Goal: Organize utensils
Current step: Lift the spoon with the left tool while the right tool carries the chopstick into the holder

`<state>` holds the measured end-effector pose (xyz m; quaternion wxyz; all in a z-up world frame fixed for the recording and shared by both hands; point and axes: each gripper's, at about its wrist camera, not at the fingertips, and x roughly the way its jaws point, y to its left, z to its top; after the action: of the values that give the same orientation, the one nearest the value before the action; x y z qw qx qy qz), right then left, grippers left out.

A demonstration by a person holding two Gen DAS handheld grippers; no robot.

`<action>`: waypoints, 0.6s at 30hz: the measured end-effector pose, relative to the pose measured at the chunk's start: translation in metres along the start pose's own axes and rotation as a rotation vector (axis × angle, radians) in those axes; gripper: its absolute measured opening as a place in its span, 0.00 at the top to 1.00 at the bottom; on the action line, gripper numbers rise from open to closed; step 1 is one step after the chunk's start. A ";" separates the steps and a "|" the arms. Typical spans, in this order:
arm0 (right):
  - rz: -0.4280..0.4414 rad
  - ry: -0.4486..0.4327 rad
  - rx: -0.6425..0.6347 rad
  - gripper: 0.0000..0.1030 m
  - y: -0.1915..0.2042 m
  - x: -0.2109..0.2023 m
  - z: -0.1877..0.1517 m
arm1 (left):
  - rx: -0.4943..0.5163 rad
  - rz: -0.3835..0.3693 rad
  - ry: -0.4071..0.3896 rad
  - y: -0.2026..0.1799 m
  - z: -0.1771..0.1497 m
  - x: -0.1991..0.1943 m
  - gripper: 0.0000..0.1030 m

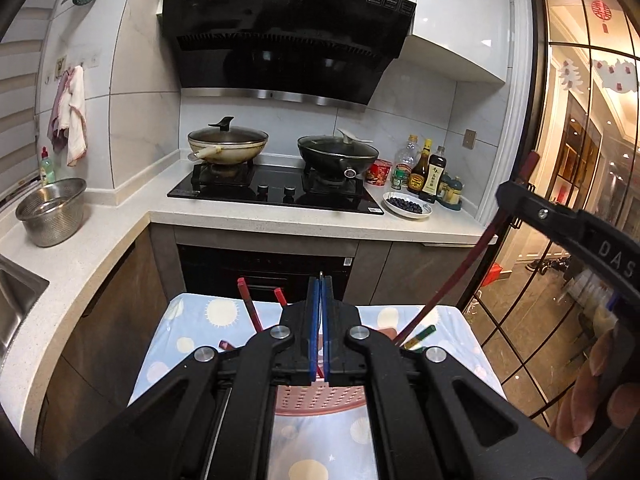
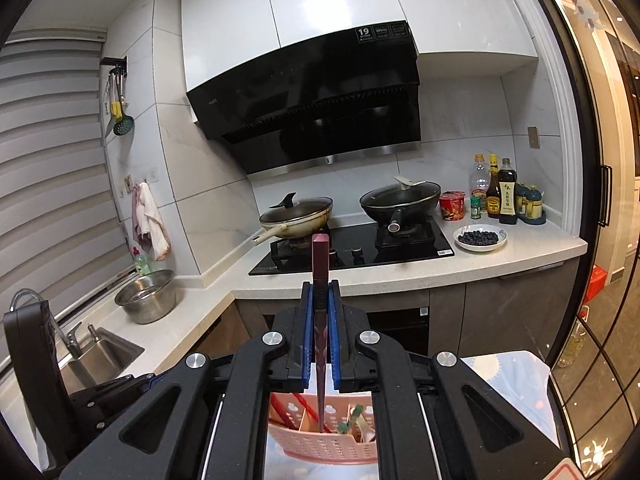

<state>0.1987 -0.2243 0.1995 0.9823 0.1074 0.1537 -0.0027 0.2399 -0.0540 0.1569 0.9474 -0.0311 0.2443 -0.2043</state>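
A pink perforated utensil basket stands on a small table with a blue patterned cloth; it also shows in the left wrist view. My right gripper is shut on a dark red chopstick held upright, its lower tip inside the basket. The same chopstick slants down to the basket in the left wrist view. Red chopsticks and a green-handled utensil stand in the basket. My left gripper is shut over the basket, with something thin and dark between its pads.
Behind is a white counter with a black hob, two lidded woks, sauce bottles and a plate of blueberries. A steel colander and a sink are at the left. A glass door is at the right.
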 end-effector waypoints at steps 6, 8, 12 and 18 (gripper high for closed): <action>-0.015 0.045 -0.025 0.93 0.005 0.036 -0.010 | -0.020 0.018 0.034 0.010 -0.004 0.030 1.00; -0.014 0.065 -0.022 0.93 0.005 0.046 -0.016 | -0.020 0.025 0.051 0.012 -0.007 0.040 1.00; -0.015 0.107 -0.045 0.93 0.008 0.060 -0.031 | -0.013 0.039 0.075 0.015 -0.014 0.056 1.00; -0.027 0.144 -0.078 0.93 0.012 0.074 -0.047 | -0.002 0.048 0.096 0.016 -0.020 0.068 1.00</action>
<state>0.2554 -0.2006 0.1360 0.9720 0.0670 0.2251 -0.0024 0.2908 -0.0663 0.1064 0.9392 -0.0161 0.2903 -0.1826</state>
